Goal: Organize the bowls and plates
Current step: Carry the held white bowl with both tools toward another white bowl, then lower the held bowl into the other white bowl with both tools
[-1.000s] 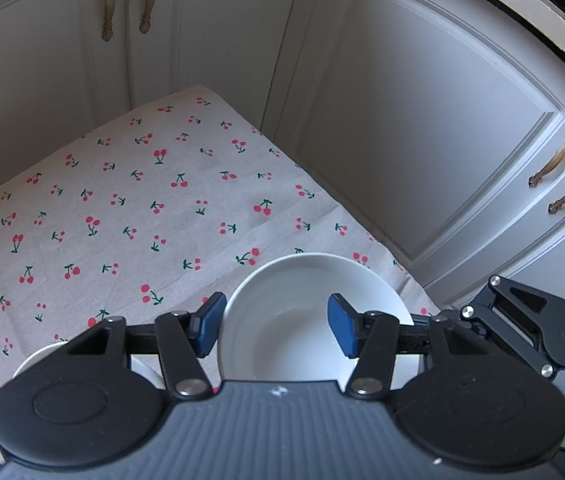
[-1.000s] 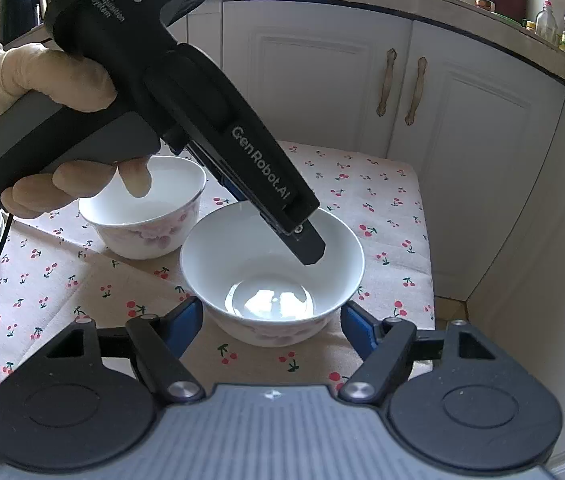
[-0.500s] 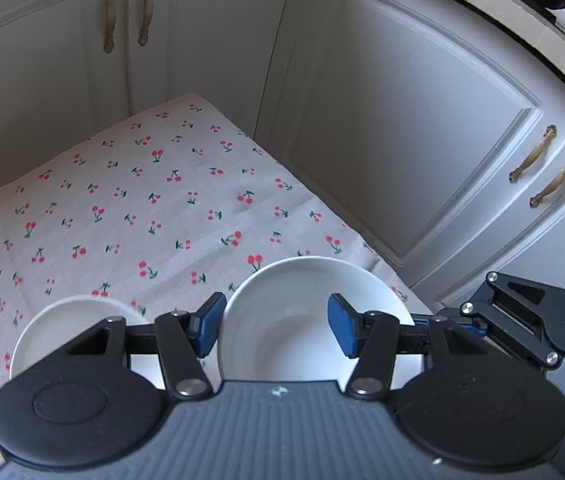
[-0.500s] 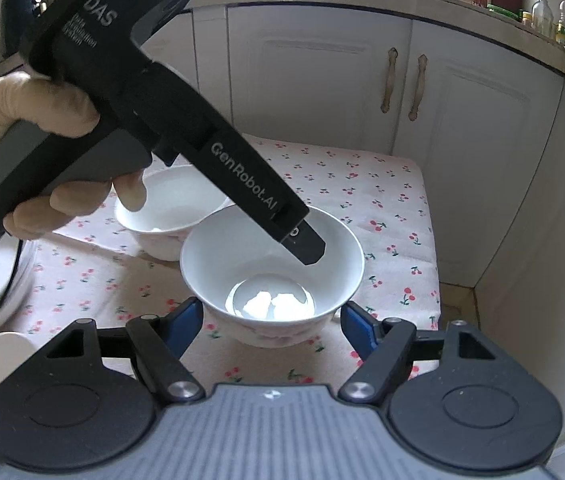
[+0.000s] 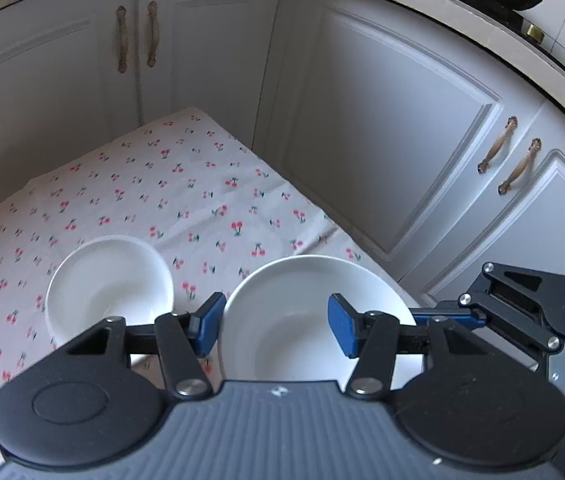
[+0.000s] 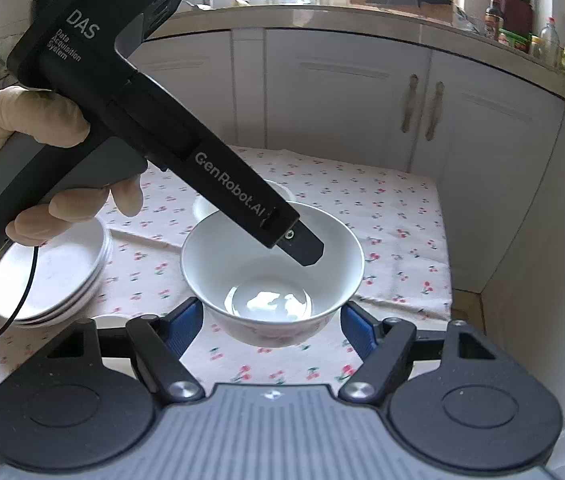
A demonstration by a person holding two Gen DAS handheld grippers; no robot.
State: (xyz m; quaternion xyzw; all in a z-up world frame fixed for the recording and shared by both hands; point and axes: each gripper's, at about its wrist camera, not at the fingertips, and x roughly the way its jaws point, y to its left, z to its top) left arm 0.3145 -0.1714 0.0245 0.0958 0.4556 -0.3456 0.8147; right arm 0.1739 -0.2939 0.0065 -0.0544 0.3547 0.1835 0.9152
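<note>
Right wrist view: left tongs (image 6: 298,246) pinch rim of bowl (image 6: 272,276), lifted off table (image 6: 394,216); right tongs (image 6: 272,326) gape empty. Risk: one-sided rim grip lets bowl tilt, slip.

My left gripper (image 6: 302,246) is black, printed "DAS" and "GenRobot.AI", blue pads (image 5: 208,326), silver screws, beige-gloved hand (image 6: 30,128).

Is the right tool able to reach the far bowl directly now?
Probably not: the near bowl, with the left tool reaching into it, is between the right tool and the far bowl.
</note>
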